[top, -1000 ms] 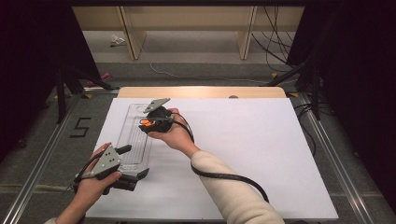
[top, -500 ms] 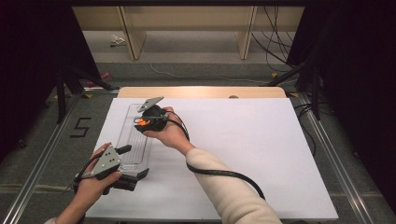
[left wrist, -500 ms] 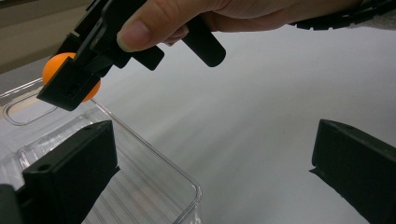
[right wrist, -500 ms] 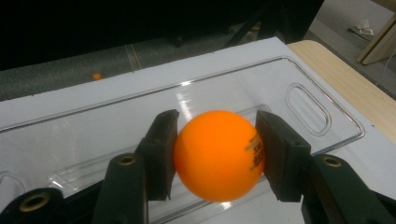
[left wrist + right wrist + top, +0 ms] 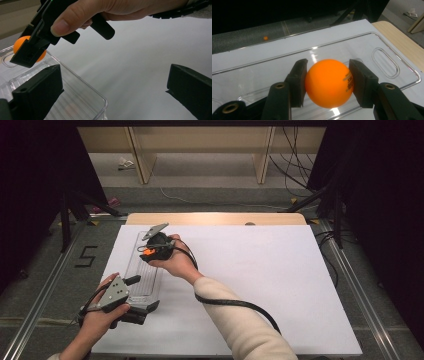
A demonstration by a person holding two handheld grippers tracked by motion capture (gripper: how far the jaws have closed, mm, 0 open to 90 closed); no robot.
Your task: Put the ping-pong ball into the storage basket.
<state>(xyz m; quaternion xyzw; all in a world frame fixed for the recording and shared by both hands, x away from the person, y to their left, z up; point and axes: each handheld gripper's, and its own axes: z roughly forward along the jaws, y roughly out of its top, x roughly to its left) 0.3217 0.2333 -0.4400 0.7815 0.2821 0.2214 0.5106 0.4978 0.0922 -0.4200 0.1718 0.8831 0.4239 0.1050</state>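
Over the tray's point(image 5: 145, 270) twelve-o'clock end, a ball point(image 5: 329, 82) is clamped in the right tongs point(image 5: 150, 251); the left tongs point(image 5: 112, 92) are held apart at its six-o'clock end.

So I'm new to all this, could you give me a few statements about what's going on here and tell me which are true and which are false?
1. The right gripper is shut on an orange ball. True.
2. The ball is held over a clear plastic tray. True.
3. The left gripper holds a second ball. False: its jaws stand open with nothing pressed between them, one jaw by the tray's near corner.
4. The tray lies on a white board. True.
5. The ball is blue. False: it is orange with dark print on one side.
6. The tray sits at the right edge of the board. False: it is near the left edge.
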